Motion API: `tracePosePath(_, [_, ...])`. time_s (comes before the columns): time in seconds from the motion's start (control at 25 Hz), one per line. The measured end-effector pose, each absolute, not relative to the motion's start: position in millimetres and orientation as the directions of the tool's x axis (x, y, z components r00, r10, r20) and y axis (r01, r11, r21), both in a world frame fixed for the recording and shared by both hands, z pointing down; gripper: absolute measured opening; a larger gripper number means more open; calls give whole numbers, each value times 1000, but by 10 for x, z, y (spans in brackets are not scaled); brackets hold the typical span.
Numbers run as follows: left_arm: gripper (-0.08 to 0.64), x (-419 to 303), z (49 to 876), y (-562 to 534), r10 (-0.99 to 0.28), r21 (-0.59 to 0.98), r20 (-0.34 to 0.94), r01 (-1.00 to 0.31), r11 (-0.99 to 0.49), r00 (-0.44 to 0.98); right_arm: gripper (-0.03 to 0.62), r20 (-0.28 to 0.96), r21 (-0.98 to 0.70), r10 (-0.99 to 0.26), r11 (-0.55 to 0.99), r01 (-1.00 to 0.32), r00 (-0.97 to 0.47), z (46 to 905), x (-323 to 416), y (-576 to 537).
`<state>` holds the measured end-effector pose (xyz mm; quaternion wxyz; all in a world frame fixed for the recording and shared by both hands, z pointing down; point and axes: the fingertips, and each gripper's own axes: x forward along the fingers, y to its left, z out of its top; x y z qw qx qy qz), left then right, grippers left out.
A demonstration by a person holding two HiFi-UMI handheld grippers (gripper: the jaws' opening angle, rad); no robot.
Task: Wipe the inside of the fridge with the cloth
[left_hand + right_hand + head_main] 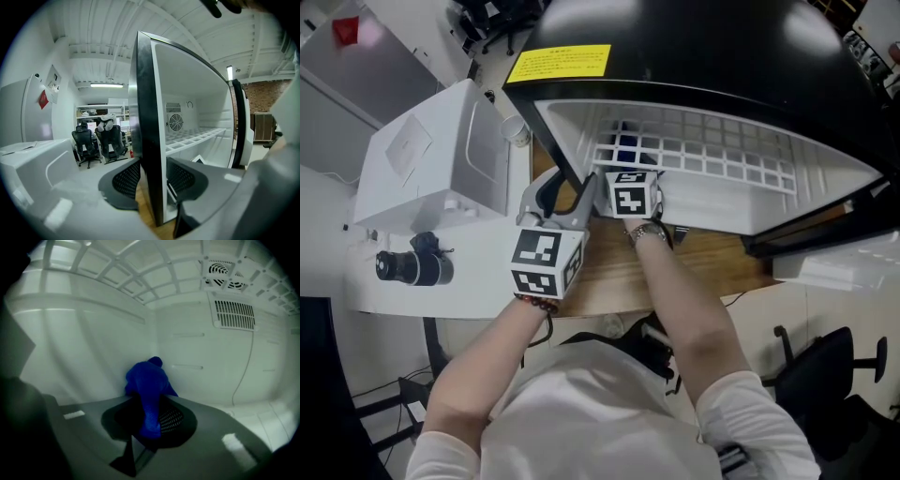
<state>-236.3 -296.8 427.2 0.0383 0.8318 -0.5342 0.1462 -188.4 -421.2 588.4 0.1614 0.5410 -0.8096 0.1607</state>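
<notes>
1. The right gripper is clamped on the blue cloth. A fold is pinched between the pads, and a bunched end stands out ahead of the jaws.
2. The cloth is carried inside the fridge, below the white wire shelf. It is at the rear left corner, where the inner side wall meets the back wall. Whether the bunched end is already pressed on the liner cannot be told.
3. The left gripper is closed on the front edge of the fridge's left side wall, with one pad outside and one inside. By this the cabinet is judged to be steadied on the wooden counter.
4. For a good wipe, the bunched end should be pressed onto the liner before it is drawn along, so that fabric and not jaw plastic is dragged over the surface.
5. The corner seam is best worked first. Overlapping strokes can then be taken outward toward the fridge's open front edge, so that no strip is missed.
6. A firm clamp on the cloth is called for, since only a short fold is held and it could be pulled free by friction.
7. Room should be left for the shelf above and for the vent grille on the back wall, where the cloth could be snagged.
</notes>
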Motion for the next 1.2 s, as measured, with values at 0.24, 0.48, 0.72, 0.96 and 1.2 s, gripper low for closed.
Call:
tracePosePath(0.24, [167,-2357,4277,-2974,-869,-97,298,-893,-439,395,72,460,-40,-824,354,-934,-332,5927,-1827,-4210])
tracePosePath(0.48, [167,-2364,4294,-2971,-858,-111,329,-886,-450,394,72,490,-14,-823,323,-946,-288,5972,-1651,-4206])
tracePosePath(0.72, [167,-2371,4309,-2971,-858,-117,359,-895,-431,367,72,528,-5,-808,304,-953,-260,6025,-1400,-4158])
tracePosePath(0.96, [167,-2375,4297,-2996,-870,-118,377,-915,-386,318,72,571,6,-792,270,-963,-219,6118,-1110,-4137])
tracePosePath(1.2, [166,-2380,4337,-2992,-874,-134,397,-924,-358,280,72,583,26,-785,275,-961,-209,6142,-862,-4112])
